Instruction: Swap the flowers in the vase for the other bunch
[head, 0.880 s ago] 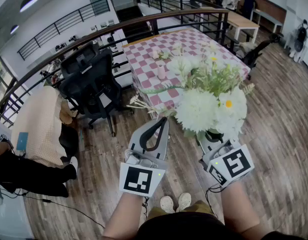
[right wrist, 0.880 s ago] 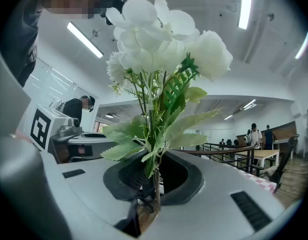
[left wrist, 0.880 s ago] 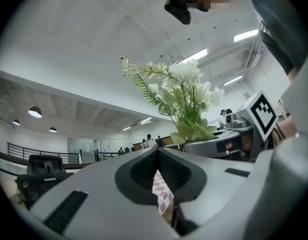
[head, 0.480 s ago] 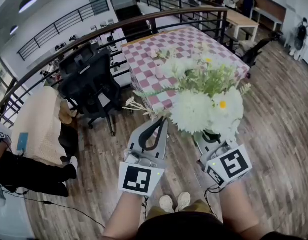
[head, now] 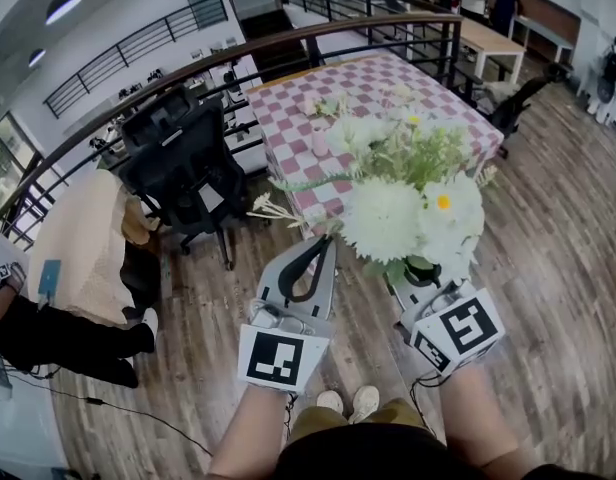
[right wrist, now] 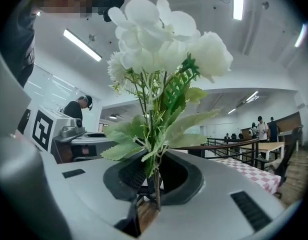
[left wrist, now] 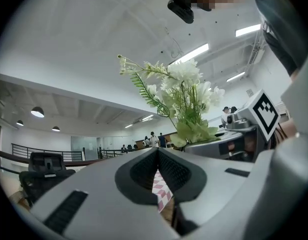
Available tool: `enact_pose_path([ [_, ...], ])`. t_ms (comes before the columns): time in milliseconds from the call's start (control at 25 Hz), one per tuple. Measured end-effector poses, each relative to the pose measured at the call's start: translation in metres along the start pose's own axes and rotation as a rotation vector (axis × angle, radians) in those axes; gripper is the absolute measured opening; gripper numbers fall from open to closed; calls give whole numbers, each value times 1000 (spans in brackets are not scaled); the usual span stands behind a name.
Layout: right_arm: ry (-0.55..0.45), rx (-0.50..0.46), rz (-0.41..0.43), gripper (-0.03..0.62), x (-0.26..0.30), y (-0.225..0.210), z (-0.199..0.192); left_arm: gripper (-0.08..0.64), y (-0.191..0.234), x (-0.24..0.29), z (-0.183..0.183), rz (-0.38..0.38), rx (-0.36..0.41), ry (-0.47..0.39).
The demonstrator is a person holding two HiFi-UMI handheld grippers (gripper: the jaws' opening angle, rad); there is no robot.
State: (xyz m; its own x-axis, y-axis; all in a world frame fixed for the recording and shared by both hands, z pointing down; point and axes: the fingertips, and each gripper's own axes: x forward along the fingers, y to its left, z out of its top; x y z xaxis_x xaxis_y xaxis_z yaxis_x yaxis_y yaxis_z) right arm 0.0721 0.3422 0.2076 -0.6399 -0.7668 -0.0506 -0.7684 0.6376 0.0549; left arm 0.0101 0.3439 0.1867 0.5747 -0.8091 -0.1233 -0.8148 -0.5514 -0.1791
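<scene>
Left smooth grey plastic gripper [head: 328,243] has wedge-shaped jaws with black ribbed pads [left wrist: 144,171] inside and a black slot [left wrist: 64,211] on each flank; behind them sits a white cube with a black square marker [head: 278,359]. Right grey gripper [head: 410,282] matches. Pale shoes [head: 350,403] show behind the cubes.

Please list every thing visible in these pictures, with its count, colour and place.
table: one, pink and white checks, ahead
vase: one, pink, on the table, holding pale flowers
office chair: one, black, left of the table
railing: one, dark, behind the table
floor: brown wood, underfoot
bunch of flowers: one, white with green leaves, in the right gripper
left gripper: one, grey, jaws together, empty
right gripper: one, grey, shut on the bunch's stems
</scene>
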Motion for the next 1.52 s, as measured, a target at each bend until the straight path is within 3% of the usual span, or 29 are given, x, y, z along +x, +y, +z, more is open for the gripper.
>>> enact_pose_path([
  [400, 14, -1, 21, 67, -13, -3, -8, 8, -21, 1, -1, 2, 4, 0],
  [840, 8, -9, 15, 67, 2, -21, -21, 8, -12, 23, -11, 6, 21, -20],
  [1520, 62, -4, 24, 67, 103, -91, -51, 8, 64, 117, -53, 21, 3, -20],
])
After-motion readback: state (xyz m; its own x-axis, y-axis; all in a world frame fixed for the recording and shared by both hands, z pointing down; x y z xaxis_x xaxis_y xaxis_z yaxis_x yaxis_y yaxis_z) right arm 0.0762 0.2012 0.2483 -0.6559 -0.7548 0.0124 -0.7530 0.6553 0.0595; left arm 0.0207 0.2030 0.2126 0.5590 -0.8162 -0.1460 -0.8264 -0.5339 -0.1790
